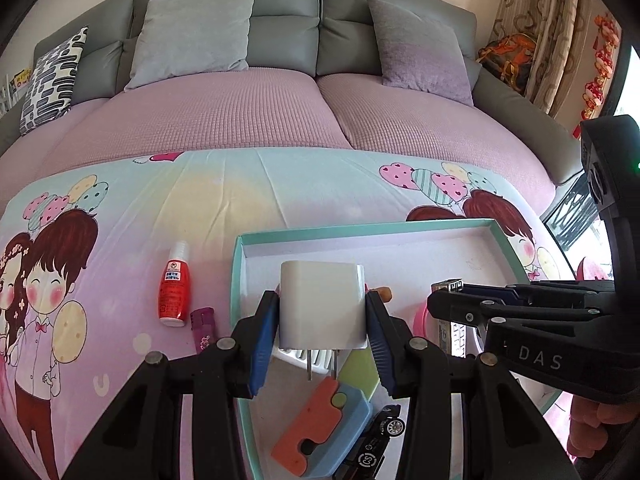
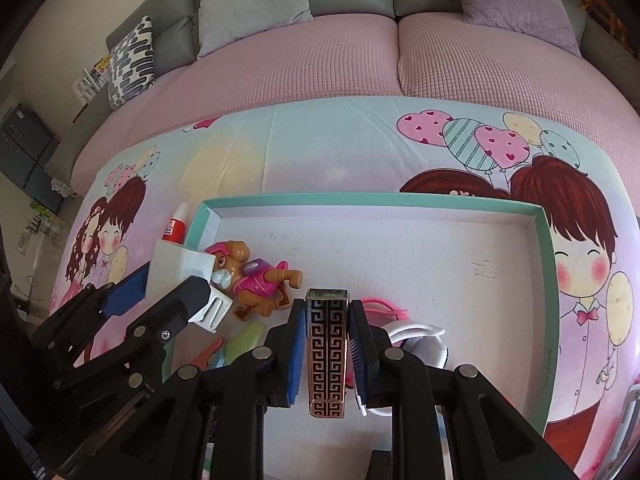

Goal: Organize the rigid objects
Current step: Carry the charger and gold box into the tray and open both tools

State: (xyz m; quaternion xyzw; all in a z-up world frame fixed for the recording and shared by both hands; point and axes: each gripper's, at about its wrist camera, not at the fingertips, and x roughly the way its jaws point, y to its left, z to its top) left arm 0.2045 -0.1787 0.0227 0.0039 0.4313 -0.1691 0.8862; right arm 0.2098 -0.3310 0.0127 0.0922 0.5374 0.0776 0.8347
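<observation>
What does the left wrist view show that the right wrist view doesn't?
Only the left wrist view: a purple lighter beside the tray, and a black toy car inside it. Only the right wrist view: a toy puppy and white cable in the tray. Both: white charger, patterned lighter, red bottle, teal tray.

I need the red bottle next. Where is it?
The red bottle lies on the cartoon sheet outside the box's left wall, beside a purple lighter; the right wrist view shows it past the box's far left corner.
</observation>
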